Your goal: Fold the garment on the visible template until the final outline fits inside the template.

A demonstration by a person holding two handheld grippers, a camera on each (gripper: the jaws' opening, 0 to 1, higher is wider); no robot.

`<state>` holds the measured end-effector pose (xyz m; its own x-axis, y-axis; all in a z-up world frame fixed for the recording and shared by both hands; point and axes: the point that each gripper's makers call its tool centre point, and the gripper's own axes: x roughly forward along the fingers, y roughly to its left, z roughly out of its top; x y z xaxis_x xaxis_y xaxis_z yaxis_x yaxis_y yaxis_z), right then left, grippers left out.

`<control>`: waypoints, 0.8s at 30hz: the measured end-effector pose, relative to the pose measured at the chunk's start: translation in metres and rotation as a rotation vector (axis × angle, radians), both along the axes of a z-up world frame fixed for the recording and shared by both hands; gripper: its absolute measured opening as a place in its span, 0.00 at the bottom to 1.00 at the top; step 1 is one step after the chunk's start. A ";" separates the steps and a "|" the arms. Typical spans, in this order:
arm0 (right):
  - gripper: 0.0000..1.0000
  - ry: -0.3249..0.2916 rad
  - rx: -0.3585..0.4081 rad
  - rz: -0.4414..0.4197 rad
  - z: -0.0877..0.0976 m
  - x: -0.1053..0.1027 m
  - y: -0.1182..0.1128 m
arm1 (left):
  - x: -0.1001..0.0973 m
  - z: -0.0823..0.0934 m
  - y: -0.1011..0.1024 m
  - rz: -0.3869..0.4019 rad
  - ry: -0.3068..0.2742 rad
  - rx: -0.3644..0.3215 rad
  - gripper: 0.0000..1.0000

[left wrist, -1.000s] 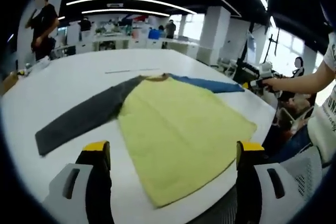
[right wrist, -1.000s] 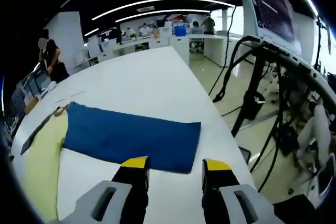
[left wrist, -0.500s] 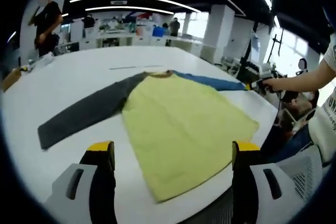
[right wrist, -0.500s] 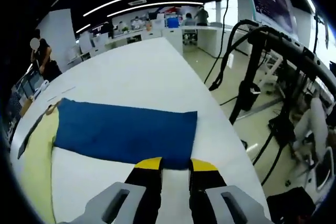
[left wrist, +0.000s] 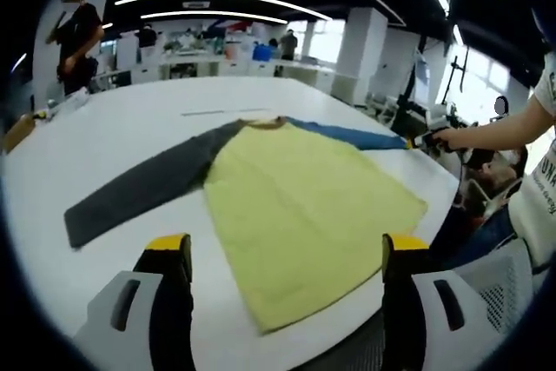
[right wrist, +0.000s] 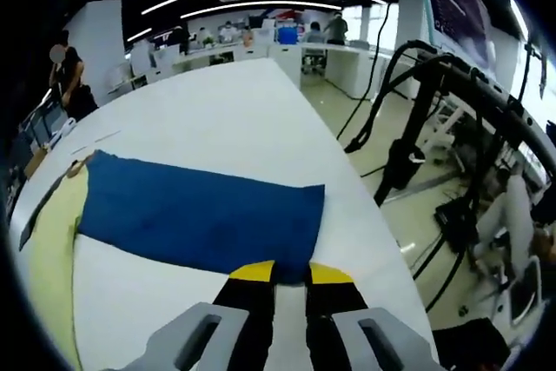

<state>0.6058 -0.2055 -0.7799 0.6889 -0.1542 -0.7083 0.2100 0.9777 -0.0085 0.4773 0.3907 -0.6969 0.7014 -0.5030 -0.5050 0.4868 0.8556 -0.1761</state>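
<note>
A long-sleeved shirt lies flat on the white table (left wrist: 113,123). It has a yellow body (left wrist: 304,206), a grey sleeve (left wrist: 139,188) stretched to the left and a blue sleeve (left wrist: 347,135) reaching right. My left gripper (left wrist: 282,254) hangs open over the table's near edge, just short of the yellow hem. In the right gripper view the blue sleeve (right wrist: 200,215) lies spread out, and my right gripper (right wrist: 291,274) is shut on the near corner of its cuff. That right gripper (left wrist: 423,140) also appears at the sleeve's end, held by a person's hand.
A thin strip (left wrist: 221,113) lies on the table beyond the collar. The table edge (right wrist: 365,206) runs close to the cuff, with dark cables and a stand (right wrist: 417,128) beyond it. A grey chair (left wrist: 495,301) sits near my left gripper. A person (left wrist: 74,32) stands far left.
My right gripper's jaws have narrowed from wide apart to pinched on the blue cuff while moving up to it. The left gripper has stayed open and nearly still.
</note>
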 end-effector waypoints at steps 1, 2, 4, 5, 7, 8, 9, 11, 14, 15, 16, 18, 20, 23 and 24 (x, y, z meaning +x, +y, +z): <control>0.07 0.003 0.003 -0.007 0.000 -0.001 0.001 | 0.000 0.000 0.000 0.000 0.001 0.000 0.87; 0.06 0.001 0.002 -0.008 0.000 -0.001 0.001 | -0.001 -0.001 0.000 0.000 0.003 0.001 0.87; 0.03 -0.001 0.009 -0.022 -0.001 -0.001 0.000 | -0.001 -0.001 0.000 -0.001 0.005 0.004 0.88; 0.01 -0.003 0.012 -0.030 0.000 -0.001 -0.001 | -0.001 -0.001 0.000 0.002 0.001 0.005 0.89; 0.00 -0.006 0.016 -0.041 -0.001 0.001 -0.002 | -0.001 0.000 0.000 -0.001 -0.002 0.005 0.89; 0.00 -0.006 0.018 -0.040 -0.001 0.002 -0.003 | -0.001 0.001 0.000 -0.001 -0.004 0.005 0.89; 0.00 -0.006 0.022 -0.041 -0.001 0.002 -0.002 | -0.001 0.001 0.001 -0.001 -0.006 0.007 0.89; 0.00 -0.002 0.030 -0.044 -0.002 0.005 -0.004 | -0.001 0.001 0.001 -0.004 -0.006 0.007 0.89; 0.00 -0.002 0.046 -0.050 -0.002 0.005 -0.004 | -0.001 0.000 0.002 -0.003 -0.007 0.008 0.90; 0.00 -0.003 0.051 -0.053 -0.002 0.005 -0.004 | -0.001 0.000 0.003 -0.001 -0.006 0.009 0.90; 0.00 -0.003 0.055 -0.055 -0.001 0.005 -0.004 | -0.001 0.000 0.003 0.002 -0.007 0.010 0.90; 0.00 -0.004 0.052 -0.051 -0.001 0.006 -0.003 | 0.000 0.000 0.003 0.003 -0.010 0.005 0.91; 0.00 -0.005 0.048 -0.043 0.001 0.005 0.000 | 0.000 0.001 0.003 0.003 -0.014 0.004 0.92; 0.00 -0.013 0.050 -0.042 0.004 0.006 0.003 | 0.000 0.001 0.002 -0.002 -0.014 0.005 0.92; 0.00 -0.020 0.054 -0.044 0.006 0.007 0.003 | 0.000 0.001 0.002 -0.003 -0.013 0.006 0.92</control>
<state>0.6126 -0.2022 -0.7734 0.6961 -0.1466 -0.7028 0.2521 0.9665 0.0481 0.4773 0.3927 -0.6961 0.7066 -0.5022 -0.4985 0.4915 0.8551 -0.1649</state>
